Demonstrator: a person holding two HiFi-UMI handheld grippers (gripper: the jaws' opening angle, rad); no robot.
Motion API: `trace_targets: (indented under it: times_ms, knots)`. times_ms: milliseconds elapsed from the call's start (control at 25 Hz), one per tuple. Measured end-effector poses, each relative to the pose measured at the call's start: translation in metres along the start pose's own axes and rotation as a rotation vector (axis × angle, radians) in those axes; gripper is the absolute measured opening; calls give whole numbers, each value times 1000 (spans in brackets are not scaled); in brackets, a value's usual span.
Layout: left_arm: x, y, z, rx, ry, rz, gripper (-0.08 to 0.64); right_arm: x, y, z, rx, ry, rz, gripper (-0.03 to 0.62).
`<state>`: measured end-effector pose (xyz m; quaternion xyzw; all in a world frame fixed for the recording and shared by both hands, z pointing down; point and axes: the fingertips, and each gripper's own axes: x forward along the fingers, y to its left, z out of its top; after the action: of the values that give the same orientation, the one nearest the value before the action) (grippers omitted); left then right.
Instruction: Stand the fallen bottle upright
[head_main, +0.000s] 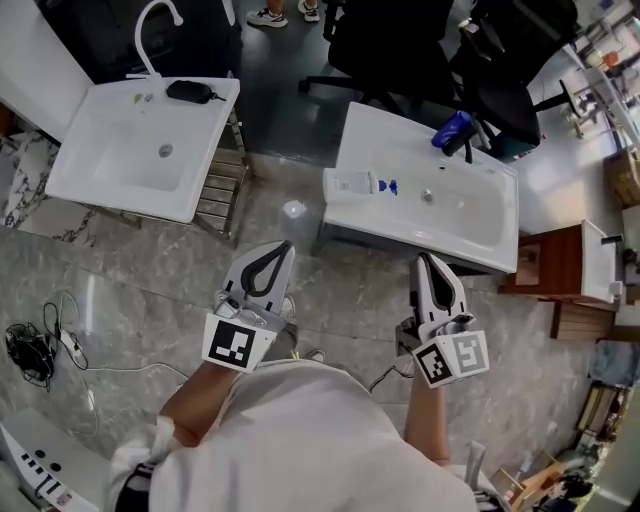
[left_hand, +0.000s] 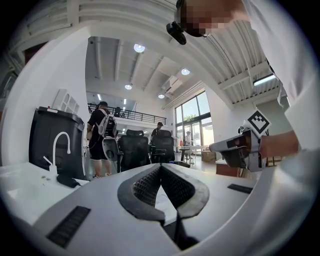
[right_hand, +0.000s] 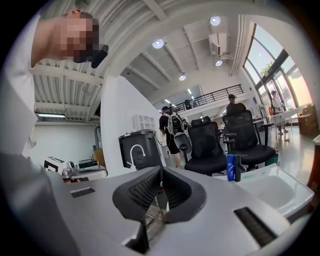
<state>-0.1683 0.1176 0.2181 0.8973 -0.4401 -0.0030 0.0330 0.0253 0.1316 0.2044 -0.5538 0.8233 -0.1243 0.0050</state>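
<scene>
Approach step, we judge: left hand-held gripper (head_main: 284, 246) and right hand-held gripper (head_main: 426, 259) closed, empty; next we open one around the fallen clear blue-capped bottle (head_main: 358, 183).

Bright light from tall windows (left_hand: 192, 112) and ceiling lamps (left_hand: 139, 48); wide-angle views bend toward dark edges

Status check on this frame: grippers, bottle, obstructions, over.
Left gripper shut, empty. Right gripper shut, empty. Fallen bottle lying on right-hand sink's left end, untouched. Blue bottle upright at back; approach looks clear.
</scene>
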Motion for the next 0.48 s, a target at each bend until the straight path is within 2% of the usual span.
trace_targets:
  times_ms: [200,480]
  knots:
    - [30,29,-2,-16,5,-35,15,32,-4,8,-11,8,-23,41]
    - [63,31,-7,-23,31,-144,15,45,-17,15,-6,17,-82,41]
